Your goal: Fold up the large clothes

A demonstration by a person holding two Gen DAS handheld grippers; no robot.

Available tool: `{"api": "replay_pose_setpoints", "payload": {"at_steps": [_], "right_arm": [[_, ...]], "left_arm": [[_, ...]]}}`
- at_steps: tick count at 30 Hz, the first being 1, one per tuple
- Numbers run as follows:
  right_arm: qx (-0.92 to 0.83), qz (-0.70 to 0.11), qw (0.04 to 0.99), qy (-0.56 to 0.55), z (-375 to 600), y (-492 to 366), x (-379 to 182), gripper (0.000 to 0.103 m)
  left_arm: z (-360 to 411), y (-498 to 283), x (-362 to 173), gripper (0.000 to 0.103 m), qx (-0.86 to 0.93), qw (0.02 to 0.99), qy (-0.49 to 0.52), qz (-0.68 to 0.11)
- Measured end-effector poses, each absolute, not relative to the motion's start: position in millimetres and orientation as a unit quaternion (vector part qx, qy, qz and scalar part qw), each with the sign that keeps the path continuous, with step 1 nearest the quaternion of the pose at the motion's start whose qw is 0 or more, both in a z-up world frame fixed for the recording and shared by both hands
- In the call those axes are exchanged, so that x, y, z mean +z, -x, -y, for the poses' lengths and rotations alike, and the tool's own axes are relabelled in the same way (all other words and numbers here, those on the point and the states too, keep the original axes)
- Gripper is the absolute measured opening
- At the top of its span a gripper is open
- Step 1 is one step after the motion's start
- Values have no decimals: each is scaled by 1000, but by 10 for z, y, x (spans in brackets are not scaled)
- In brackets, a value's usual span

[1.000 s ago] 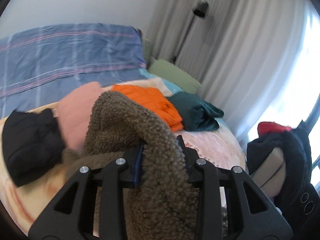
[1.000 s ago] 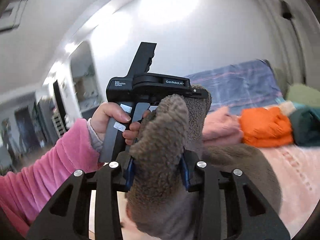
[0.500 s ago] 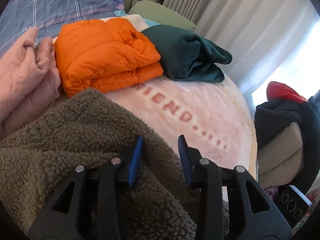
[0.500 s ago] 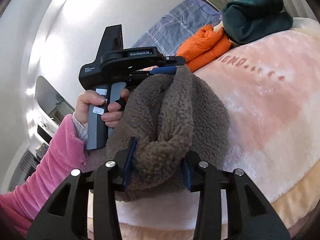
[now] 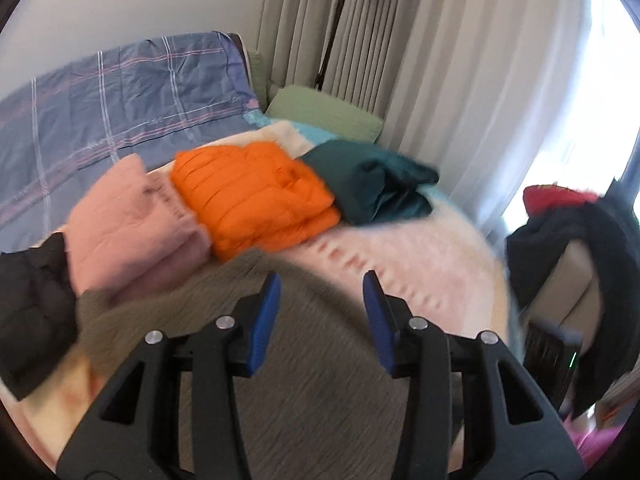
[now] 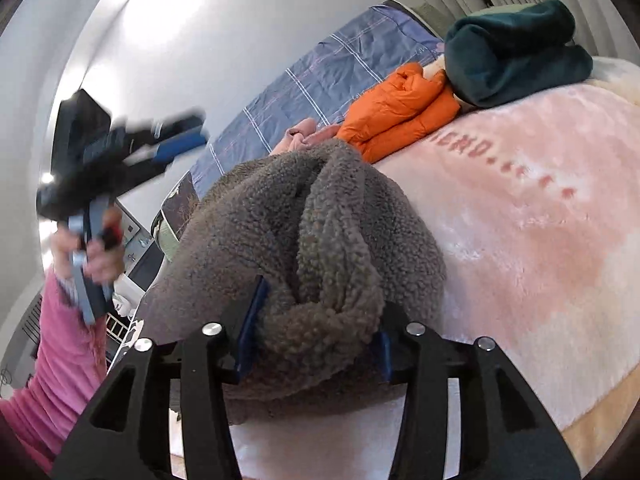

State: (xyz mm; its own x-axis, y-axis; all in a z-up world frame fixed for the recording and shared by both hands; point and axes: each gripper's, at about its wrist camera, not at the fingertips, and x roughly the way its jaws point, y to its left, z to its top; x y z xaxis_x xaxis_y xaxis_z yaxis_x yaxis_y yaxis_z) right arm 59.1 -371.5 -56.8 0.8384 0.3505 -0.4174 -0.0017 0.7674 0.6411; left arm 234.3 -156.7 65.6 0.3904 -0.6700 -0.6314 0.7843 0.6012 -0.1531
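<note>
A brown fleece garment (image 5: 312,400) lies bunched on the pink blanket (image 6: 540,220) of the bed. My left gripper (image 5: 320,284) hovers just above it, its jaws opening, with nothing between the blue pads. In the right wrist view, the left gripper (image 6: 192,132) is a blur at the upper left, held by a hand in a pink sleeve (image 6: 68,344). My right gripper (image 6: 320,312) has a thick fold of the fleece (image 6: 320,232) between its pads. Its jaws are opening, and the fold still fills the gap and touches both pads.
Folded pink (image 5: 132,224), orange (image 5: 256,196) and teal (image 5: 372,180) garments line the far side of the bed. A black jacket (image 5: 32,308) lies at the left. Behind are a blue plaid duvet (image 5: 120,104) and a green pillow (image 5: 324,114). A chair heaped with dark clothes (image 5: 560,248) stands at the right.
Both grippers came down with the fleece onto the bed. The left gripper let go of it and drew back and up. The right gripper's jaws widened around the fold.
</note>
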Motion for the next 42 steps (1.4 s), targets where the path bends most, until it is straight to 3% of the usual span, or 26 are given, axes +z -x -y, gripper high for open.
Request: {"api": "replay_pose_setpoints", "payload": {"at_steps": [4, 6, 10, 15, 18, 20, 22, 32, 35, 38, 42], "right_arm": [[82, -292, 891, -337, 3771, -594, -642, 70], [44, -306, 894, -325, 3784, -589, -627, 87], [2, -285, 916, -282, 3741, -471, -379, 86], [45, -209, 949, -230, 3537, -273, 36, 57], [59, -253, 943, -208, 3361, -486, -63, 55], [38, -309, 923, -225, 3381, -731, -413, 56], [57, -296, 917, -260, 3512, -817, -710, 63], [59, -296, 920, -252, 3478, -788, -628, 66], [53, -296, 920, -250, 3483, -795, -658, 68], [53, -295, 920, -254, 3478, -803, -650, 69], [54, -290, 920, -256, 3475, -783, -654, 70]], "left_arm": [[1575, -2354, -37, 57, -397, 816, -143, -396], [1634, -2310, -194, 58, -389, 823, -163, -380], [1774, -2356, -119, 62, -378, 816, -183, -397], [1982, -2455, -136, 71, -347, 814, -222, -408], [2094, -2561, -175, 75, -338, 810, -225, -422], [2129, -2592, -204, 77, -335, 809, -229, -425], [2150, -2630, -266, 79, -329, 809, -230, -429], [1870, -2498, -181, 80, -338, 839, -177, -387], [1560, -2197, 128, 81, -345, 856, -167, -346], [1136, -1587, 350, 89, -377, 861, -186, -288], [770, -802, 114, 90, -347, 861, -260, -268]]}}
